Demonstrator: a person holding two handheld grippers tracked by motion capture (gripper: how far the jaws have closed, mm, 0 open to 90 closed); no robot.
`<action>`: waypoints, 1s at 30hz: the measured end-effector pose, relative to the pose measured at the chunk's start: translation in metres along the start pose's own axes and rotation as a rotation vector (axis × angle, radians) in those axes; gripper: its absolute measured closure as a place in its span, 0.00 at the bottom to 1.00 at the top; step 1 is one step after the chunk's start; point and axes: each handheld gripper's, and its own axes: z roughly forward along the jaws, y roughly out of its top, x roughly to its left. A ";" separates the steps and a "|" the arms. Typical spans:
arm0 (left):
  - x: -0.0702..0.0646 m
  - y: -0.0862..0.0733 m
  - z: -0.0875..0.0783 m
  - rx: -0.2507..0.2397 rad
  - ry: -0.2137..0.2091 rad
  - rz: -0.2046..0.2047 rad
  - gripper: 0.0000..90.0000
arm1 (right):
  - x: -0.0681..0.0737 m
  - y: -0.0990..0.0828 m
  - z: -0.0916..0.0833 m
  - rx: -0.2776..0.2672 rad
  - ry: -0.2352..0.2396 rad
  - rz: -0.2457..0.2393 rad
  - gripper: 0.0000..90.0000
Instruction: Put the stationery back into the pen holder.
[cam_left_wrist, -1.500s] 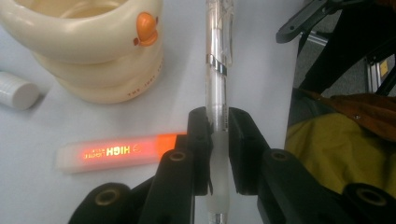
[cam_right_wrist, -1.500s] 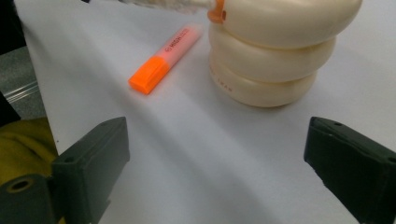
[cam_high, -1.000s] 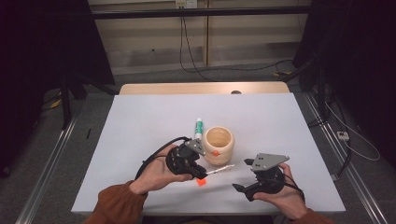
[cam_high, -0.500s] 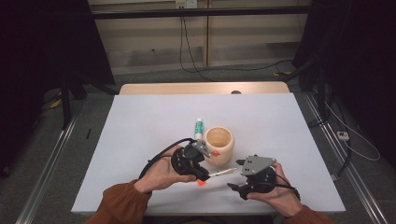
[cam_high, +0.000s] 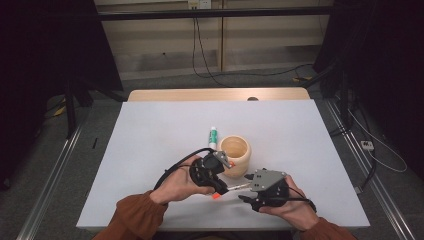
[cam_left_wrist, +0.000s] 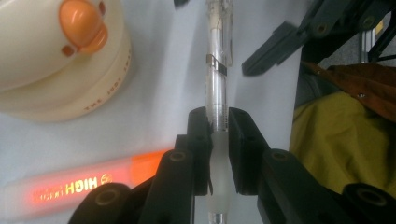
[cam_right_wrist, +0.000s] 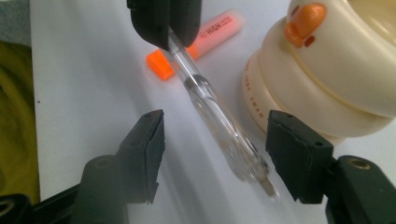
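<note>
state: clear pen (cam_left_wrist: 217, 70) is clamped at its frosted grip by left gripper (cam_left_wrist: 217, 126), held level above the table (cam_high: 150, 135), near the duck cup (cam_high: 235, 152) | right gripper (cam_right_wrist: 212, 158) is closing around the free end, pads not yet touching | handling: judged light, stiff, slippery; barrel best pinched mid-length, beside the clip

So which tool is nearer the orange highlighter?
Left. The left tool, shut on the clear pen, sits right beside the highlighter. The right tool is farther right, its jaws closing around the pen's free end.
</note>
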 end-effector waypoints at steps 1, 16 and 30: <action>0.000 0.001 0.001 0.003 0.001 0.003 0.89 | 0.001 0.001 0.001 0.005 -0.006 -0.013 0.44; 0.001 0.007 0.009 0.014 -0.022 -0.003 0.89 | 0.007 0.010 0.015 0.022 0.016 -0.104 0.73; 0.002 0.009 0.009 -0.030 -0.035 0.006 0.89 | 0.009 0.008 0.012 0.015 0.020 -0.162 0.86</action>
